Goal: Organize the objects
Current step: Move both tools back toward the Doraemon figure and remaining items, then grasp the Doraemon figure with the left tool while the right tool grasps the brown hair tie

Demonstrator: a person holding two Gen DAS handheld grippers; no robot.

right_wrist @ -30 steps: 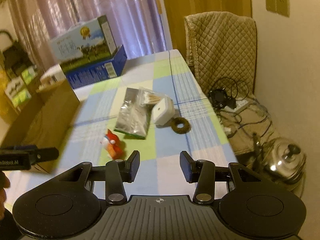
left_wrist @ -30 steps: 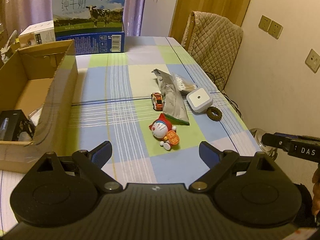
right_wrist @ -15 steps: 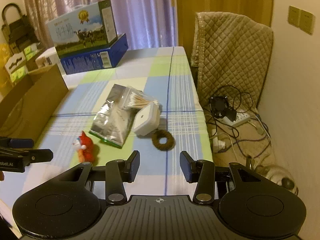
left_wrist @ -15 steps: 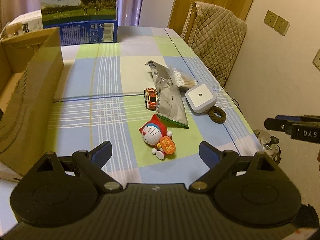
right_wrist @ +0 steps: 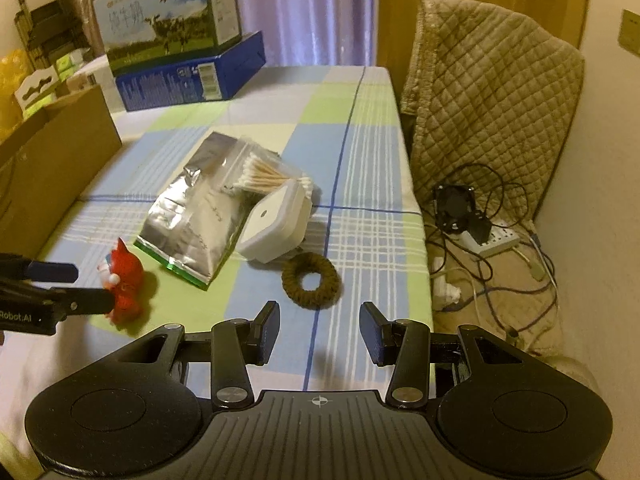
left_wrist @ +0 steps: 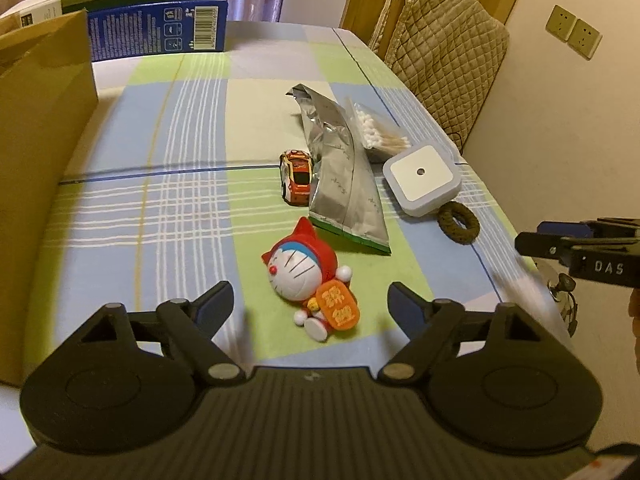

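Hovering with my left claw [left_wrist: 310, 300] spread wide, the cat figurine [left_wrist: 310, 278] lies between its tips; my right claw [right_wrist: 319, 334] gapes empty, the brown ring [right_wrist: 310, 280] just ahead.

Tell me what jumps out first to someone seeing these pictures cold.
The red and white cat figurine lies on its back on the checked tablecloth, right between the open fingers of the left gripper. Behind it sits a cluster: a toy car, a silver pouch, a bag of cotton swabs, a white square gadget and a brown hair tie. The right gripper, also open, points at the hair tie.
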